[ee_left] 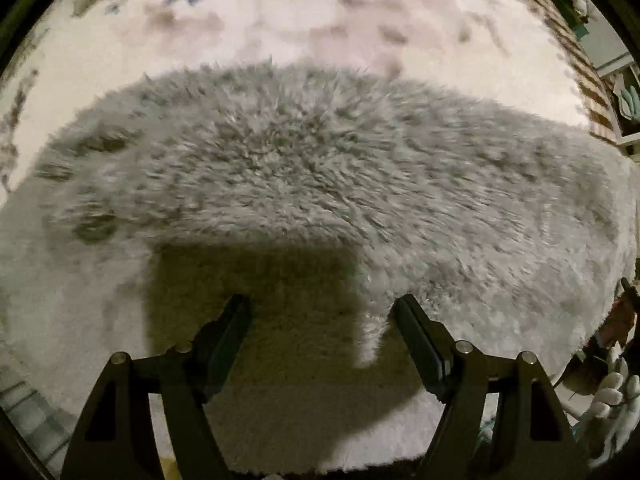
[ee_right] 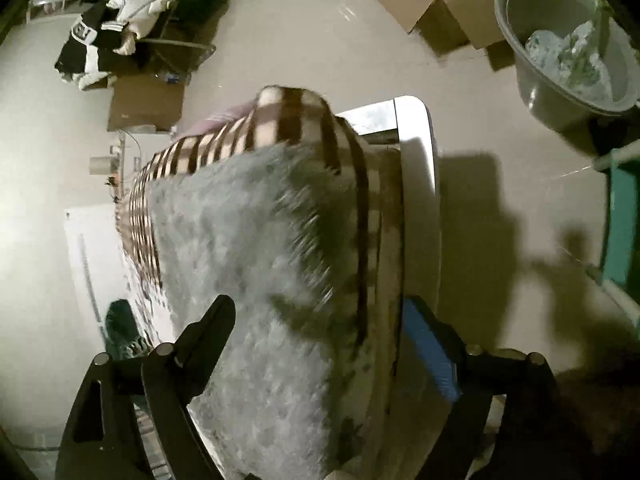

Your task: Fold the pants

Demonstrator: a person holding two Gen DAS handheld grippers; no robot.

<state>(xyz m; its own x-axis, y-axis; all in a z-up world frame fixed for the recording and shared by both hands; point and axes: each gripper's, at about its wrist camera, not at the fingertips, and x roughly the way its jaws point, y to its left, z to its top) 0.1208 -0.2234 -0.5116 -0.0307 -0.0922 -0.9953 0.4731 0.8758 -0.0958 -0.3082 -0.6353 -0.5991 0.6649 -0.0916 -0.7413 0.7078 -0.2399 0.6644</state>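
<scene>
Fluffy grey pants (ee_left: 320, 168) lie spread flat over a pale patterned cover (ee_left: 280, 28), filling the middle of the left wrist view; a narrow tongue of the fabric (ee_left: 370, 336) points down between the jaws. The left tongs (ee_left: 322, 308) hang released above this near edge, holding nothing, probably lined up to pinch the hem for a fold. In the right wrist view the same grey pile (ee_right: 248, 248) runs along the surface beside a brown-and-cream checked blanket (ee_right: 280, 124), which drapes over the white edge of the bed or counter (ee_right: 416, 160); which it is cannot be told. The right tongs (ee_right: 320, 312) are likewise spread apart, straddling the garment's side without gripping it. Around lie cardboard boxes (ee_right: 424, 4), a grey basin (ee_right: 560, 64) and piled clothes (ee_right: 104, 36) on the floor, well apart. The blanket's overlap beside the pants may snag a grasp.
</scene>
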